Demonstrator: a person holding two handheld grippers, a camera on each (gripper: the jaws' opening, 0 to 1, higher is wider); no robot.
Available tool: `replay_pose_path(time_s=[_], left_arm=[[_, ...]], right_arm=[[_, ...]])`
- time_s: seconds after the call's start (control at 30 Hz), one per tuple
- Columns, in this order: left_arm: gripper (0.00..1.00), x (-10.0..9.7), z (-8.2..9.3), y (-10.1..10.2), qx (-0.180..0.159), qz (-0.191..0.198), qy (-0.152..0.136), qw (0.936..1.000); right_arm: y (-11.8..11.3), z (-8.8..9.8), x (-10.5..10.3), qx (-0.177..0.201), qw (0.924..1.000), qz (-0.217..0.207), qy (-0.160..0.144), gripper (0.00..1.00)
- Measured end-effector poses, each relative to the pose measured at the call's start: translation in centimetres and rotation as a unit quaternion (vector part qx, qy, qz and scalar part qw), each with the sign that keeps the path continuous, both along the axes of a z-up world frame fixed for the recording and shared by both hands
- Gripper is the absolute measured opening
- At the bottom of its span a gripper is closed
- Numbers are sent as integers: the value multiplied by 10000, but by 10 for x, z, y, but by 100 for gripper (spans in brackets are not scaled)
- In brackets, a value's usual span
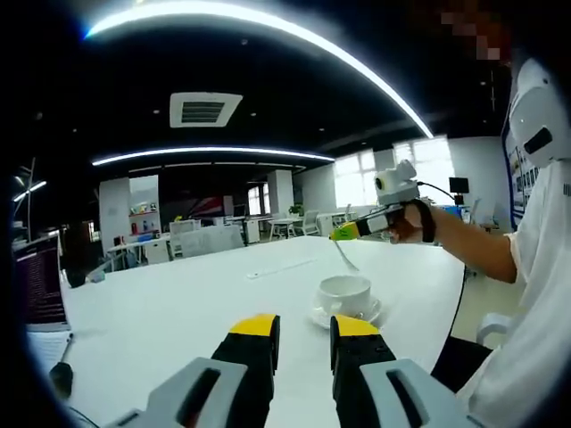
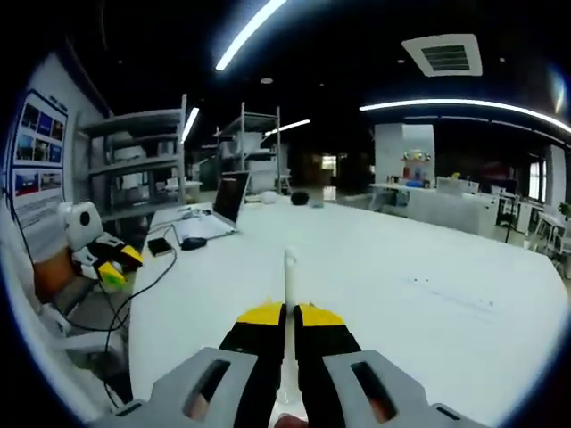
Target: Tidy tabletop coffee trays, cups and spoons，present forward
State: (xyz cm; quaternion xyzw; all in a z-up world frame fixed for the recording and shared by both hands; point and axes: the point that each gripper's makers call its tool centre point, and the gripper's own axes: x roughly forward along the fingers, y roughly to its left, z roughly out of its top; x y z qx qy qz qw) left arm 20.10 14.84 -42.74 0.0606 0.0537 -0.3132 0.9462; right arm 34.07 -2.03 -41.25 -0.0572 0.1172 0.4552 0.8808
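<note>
Left gripper view. Item one: left claw (image 1: 303,332), yellow-tipped jaws standing apart with bare counter showing between them, released and carrying nothing; it hangs low over the near part of the counter. Item two: white counter (image 1: 178,303), broad and mostly bare. Item three: white cup (image 1: 344,293), upright on its saucer (image 1: 318,316), just beyond the left claw's tips and a little to the right. Item four: right claw (image 1: 343,234), coming in from the right in a person's hand (image 1: 412,223), raised above and behind the cup. Item five: spoon (image 1: 343,255), hanging from that claw, its lower end pointing down toward the cup and apart from it. Whether the bowl or the handle is lowest cannot be told.

Right gripper view. Item one: right claw (image 2: 289,314), jaws clenched on the white spoon (image 2: 289,294), which runs straight out ahead between the tips over open counter. Item two: laptop (image 2: 219,209), mouse (image 2: 193,242) and cables at the far left of the counter, well apart from the work.

Handling note, as judgement: the step in hand appears to be setting the spoon by the cup. The spoon is best lowered slowly onto the saucer's free rim, kept off the cup wall. The grip should hold until the spoon rests. The left claw is placed to steady the saucer if it slides.
</note>
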Motion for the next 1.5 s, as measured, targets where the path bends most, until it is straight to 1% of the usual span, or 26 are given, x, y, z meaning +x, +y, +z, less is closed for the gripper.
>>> replay_pose_path(time_s=[0.1, 0.2, 0.27, 0.37, 0.57, 0.6, 0.67, 0.73, 1.0, 1.17, 1.5], left_arm=[[25, -1, -1, 2, 24, 15, 12, 10000], [25, -2, 0, 4, -2, 37, 5, 10000], [25, -3, 1, 5, -25, 49, 3, 10000], [25, -3, -1, 7, -21, 63, 4, 10000], [25, -4, -4, 7, -90, 65, 28, 9999], [25, -4, -5, 7, -98, 67, 36, 9999], [25, -5, -7, 7, -96, 66, 54, 9999], [25, -5, -7, 8, -90, 60, 61, 9999], [25, 0, -8, 16, -117, 121, 75, 9998], [25, 1, -8, 16, -155, 112, 71, 9998], [25, 2, -13, 17, -208, 110, 148, 9996]], right_arm=[[3, -12, 1, -64, 9999, -37, 75, 5], [2, -20, 2, -181, 9998, -82, 83, 5], [3, -27, 3, -198, 9996, -97, 166, 5], [4, -39, 4, -384, 9990, -159, 190, 5], [8, -53, 5, -620, 9976, -200, 235, 5], [8, -58, 5, -726, 9968, -210, 260, 5], [9, -62, 5, -780, 9964, -214, 240, 5], [9, -66, 7, -818, 9960, -208, 282, 5], [10, -75, 9, -942, 9945, -188, 410, 6], [12, -76, 7, -955, 9942, -194, 451, 6], [16, -82, 2, -1098, 9931, -138, 390, 6]])
